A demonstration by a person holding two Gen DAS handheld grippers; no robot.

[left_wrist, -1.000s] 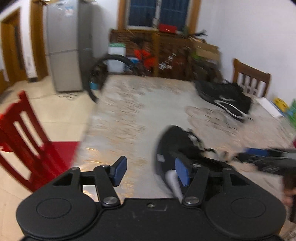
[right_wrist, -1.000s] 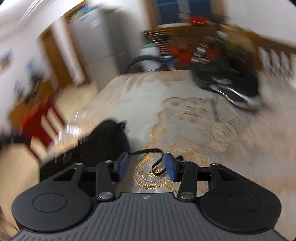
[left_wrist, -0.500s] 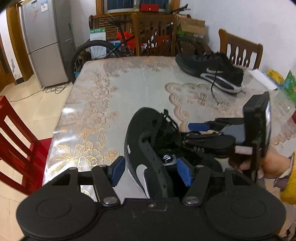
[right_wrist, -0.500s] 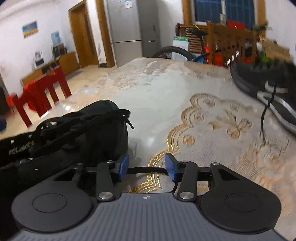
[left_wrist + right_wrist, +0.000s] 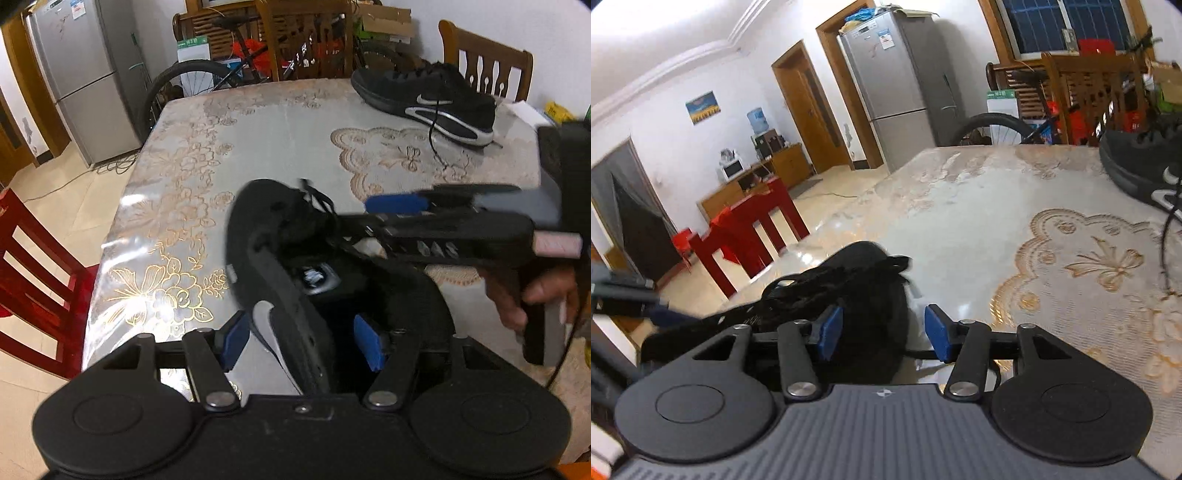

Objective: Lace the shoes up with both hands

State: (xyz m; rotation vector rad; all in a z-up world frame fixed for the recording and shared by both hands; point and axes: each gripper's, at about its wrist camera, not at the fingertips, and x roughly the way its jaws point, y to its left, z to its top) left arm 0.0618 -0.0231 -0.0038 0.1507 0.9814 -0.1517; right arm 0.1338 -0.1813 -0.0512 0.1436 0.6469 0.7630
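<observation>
Straight ahead of the left claw (image 5: 301, 341) the near shoe (image 5: 280, 266) fills the way, its side wall standing between the open pads. The right claw (image 5: 391, 204) reaches in across that shoe from the right, blocking passage over the tongue. Left of the left claw the worktop (image 5: 177, 206) lies bare to its edge. Beyond the right claw (image 5: 882, 332), ahead and to the right, bare worktop (image 5: 979, 206) runs to the far shoe (image 5: 1141, 166), whose loose lace (image 5: 1165, 236) trails down.
</observation>
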